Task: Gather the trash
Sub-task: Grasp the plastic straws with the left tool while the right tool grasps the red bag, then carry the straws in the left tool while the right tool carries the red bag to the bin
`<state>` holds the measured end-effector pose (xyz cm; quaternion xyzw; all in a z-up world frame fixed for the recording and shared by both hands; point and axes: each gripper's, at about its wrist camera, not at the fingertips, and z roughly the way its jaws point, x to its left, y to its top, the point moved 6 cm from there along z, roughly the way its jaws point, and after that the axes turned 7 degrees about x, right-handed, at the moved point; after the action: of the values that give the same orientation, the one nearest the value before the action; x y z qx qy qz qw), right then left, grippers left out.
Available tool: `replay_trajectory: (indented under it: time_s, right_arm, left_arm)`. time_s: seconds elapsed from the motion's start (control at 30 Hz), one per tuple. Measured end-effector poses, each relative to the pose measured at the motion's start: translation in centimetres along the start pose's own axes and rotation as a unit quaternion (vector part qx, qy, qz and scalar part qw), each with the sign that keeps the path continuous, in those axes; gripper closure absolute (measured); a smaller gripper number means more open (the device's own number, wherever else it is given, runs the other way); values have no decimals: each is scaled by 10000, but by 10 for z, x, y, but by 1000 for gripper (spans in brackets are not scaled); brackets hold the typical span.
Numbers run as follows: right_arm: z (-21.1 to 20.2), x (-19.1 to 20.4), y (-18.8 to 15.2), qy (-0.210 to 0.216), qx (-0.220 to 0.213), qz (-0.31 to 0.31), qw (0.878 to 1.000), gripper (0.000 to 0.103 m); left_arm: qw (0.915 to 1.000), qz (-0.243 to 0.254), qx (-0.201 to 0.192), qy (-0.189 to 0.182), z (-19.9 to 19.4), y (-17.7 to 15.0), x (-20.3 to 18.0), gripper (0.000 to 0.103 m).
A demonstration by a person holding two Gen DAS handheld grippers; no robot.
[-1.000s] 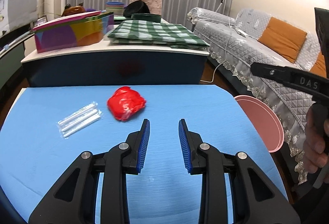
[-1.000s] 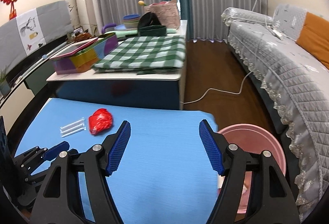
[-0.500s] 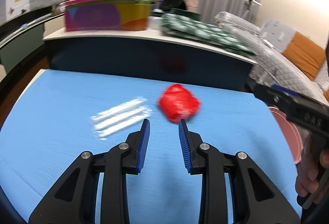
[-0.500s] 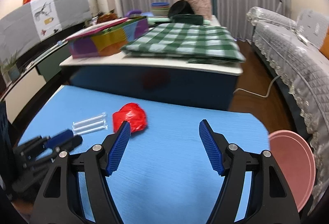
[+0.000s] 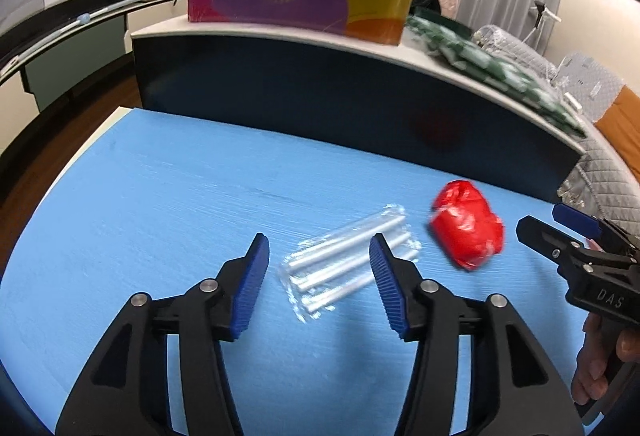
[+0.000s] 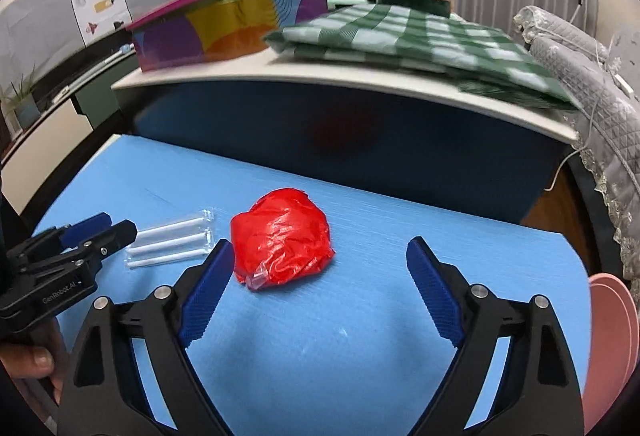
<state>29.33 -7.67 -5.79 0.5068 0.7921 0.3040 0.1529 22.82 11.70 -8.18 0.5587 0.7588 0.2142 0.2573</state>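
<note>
A clear plastic packet of white straws lies on the blue table. My left gripper is open, with the packet between its fingers. A crumpled red plastic bag lies just right of the packet. In the right wrist view the red bag lies just ahead of my open right gripper, nearer its left finger, and the straw packet is to its left. The left gripper shows there at the left edge; the right gripper shows at the right of the left wrist view.
A pink bin stands past the table's right edge. Behind the table is a dark counter with a colourful box and a folded green checked cloth. A grey covered sofa is at the right.
My left gripper has opened wider and moved left and forward over the straw packet. My right gripper has moved forward and left toward the red bag.
</note>
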Motion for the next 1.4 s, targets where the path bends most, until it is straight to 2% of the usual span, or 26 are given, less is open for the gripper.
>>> replay_trajectory:
  time_s: [0.23, 0.37, 0.43, 0.47, 0.5, 0.6, 0.63, 0.7, 0.8, 1.13, 1.4]
  right_arm:
    - [37, 14, 1, 313, 429, -97, 9985, 15]
    - [49, 16, 0, 195, 563, -161, 9981, 15]
    - [51, 17, 0, 201, 571, -181, 9980, 17]
    - [50, 17, 1, 203, 556, -176, 9981, 22]
    - [50, 17, 1, 214, 557, -163, 9981, 30]
    - [49, 14, -1, 231, 560, -71, 9981, 32]
    - [48, 12, -2, 240, 565, -35, 9981, 32]
    - [45, 10, -5, 256, 572, 29, 9980, 33]
    - [35, 3, -6, 198, 517, 169, 9983, 33]
    - [-32, -19, -13, -140, 112, 343, 9992, 33]
    - [-90, -45, -34, -445, -197, 598, 9970, 33]
  left_arm:
    - [9995, 106, 313, -5, 20, 1, -4, 48]
    - [9981, 269, 542, 131, 29, -2, -11, 48]
    - [9975, 322, 594, 206, 31, -4, -13, 49]
    - [9975, 320, 599, 208, 32, -4, -14, 49]
    - [9975, 311, 600, 186, 31, -5, -15, 52]
    - [9972, 400, 627, 107, 31, -7, -22, 68]
    - [9969, 441, 651, 74, 29, -8, -24, 79]
    - [9960, 573, 680, 89, 27, -13, -31, 84]
    - [9957, 640, 674, 20, 22, -16, -37, 98]
    - [9981, 526, 224, -235, -27, -11, -60, 98]
    - [9970, 668, -49, -387, -61, -16, -91, 98]
